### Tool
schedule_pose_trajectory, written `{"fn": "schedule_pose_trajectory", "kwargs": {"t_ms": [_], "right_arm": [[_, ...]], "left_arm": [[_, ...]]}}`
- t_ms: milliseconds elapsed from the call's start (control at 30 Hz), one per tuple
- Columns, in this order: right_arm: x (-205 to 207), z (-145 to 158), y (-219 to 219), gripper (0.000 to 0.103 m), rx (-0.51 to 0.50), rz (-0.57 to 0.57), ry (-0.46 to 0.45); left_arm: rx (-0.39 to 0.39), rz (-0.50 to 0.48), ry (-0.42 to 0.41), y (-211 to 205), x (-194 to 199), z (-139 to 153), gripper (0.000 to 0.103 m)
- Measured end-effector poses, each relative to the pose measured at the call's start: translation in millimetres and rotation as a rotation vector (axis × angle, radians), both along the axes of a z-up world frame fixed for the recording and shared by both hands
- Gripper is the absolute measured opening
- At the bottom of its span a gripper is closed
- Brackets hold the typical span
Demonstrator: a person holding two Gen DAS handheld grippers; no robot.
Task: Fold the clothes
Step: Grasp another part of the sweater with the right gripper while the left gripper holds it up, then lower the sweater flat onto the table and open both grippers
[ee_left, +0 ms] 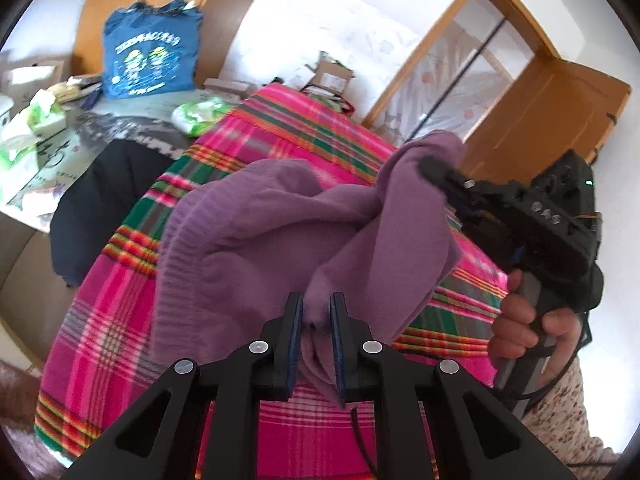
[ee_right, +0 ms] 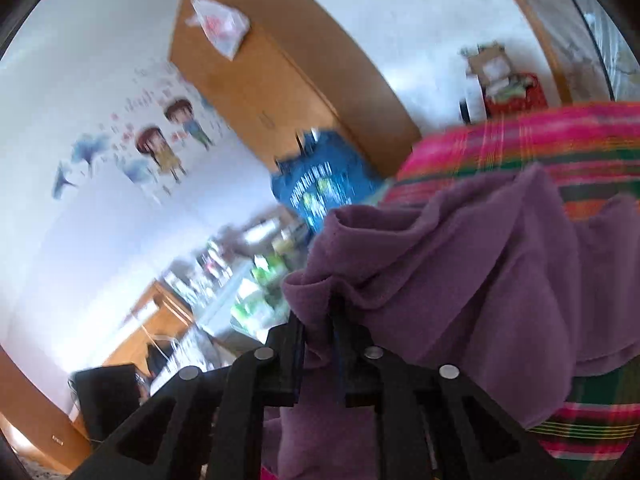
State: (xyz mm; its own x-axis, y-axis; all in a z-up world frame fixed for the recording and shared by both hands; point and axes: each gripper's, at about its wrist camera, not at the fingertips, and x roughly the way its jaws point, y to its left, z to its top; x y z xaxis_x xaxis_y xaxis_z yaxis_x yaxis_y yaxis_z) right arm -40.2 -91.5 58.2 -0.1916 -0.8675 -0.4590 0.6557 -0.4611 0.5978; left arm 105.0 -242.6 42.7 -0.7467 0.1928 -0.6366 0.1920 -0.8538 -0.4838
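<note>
My left gripper (ee_left: 316, 312) is clamping a bunched edge of the purple sweater (ee_left: 256, 232), lifting it over the pink plaid blanket (ee_left: 120, 320). My right gripper (ee_right: 318, 340) is pinching another fold of it. Only the left view is showing the right tool from outside, my hand (ee_left: 524, 324) wrapping its handle. The right view is blurring badly, so the cluttered table is hard to read. A blue bag (ee_left: 150, 62) is sitting by the wardrobe, contents unclear.
</note>
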Motion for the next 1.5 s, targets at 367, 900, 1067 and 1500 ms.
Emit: {"fn": "schedule_pose_trajectory", "kwargs": {"t_ms": [367,900,1067,1500], "right_arm": [[16.2,-1.7,7.8,0.037,0.157,-0.017,0.097],[-26.9,-37.2,107.8,0.037,0.101,-0.281,-0.043],[-32.2,-43.5,94.3,0.032,0.103,-0.245,-0.072],[7.6,15.3,121.6,0.011,0.187,-0.402,0.253]], "left_arm": [[-0.006,0.023,-0.033,-0.5,-3.5,-6.2,0.021],[-0.024,-0.006,-0.057,12.5,-6.1,-6.9,0.043],[0.0,-0.013,-0.097,14.5,-9.3,-13.8,0.044],[-0.015,-0.032,-0.091,27.3,-14.9,-8.3,0.042]]}}
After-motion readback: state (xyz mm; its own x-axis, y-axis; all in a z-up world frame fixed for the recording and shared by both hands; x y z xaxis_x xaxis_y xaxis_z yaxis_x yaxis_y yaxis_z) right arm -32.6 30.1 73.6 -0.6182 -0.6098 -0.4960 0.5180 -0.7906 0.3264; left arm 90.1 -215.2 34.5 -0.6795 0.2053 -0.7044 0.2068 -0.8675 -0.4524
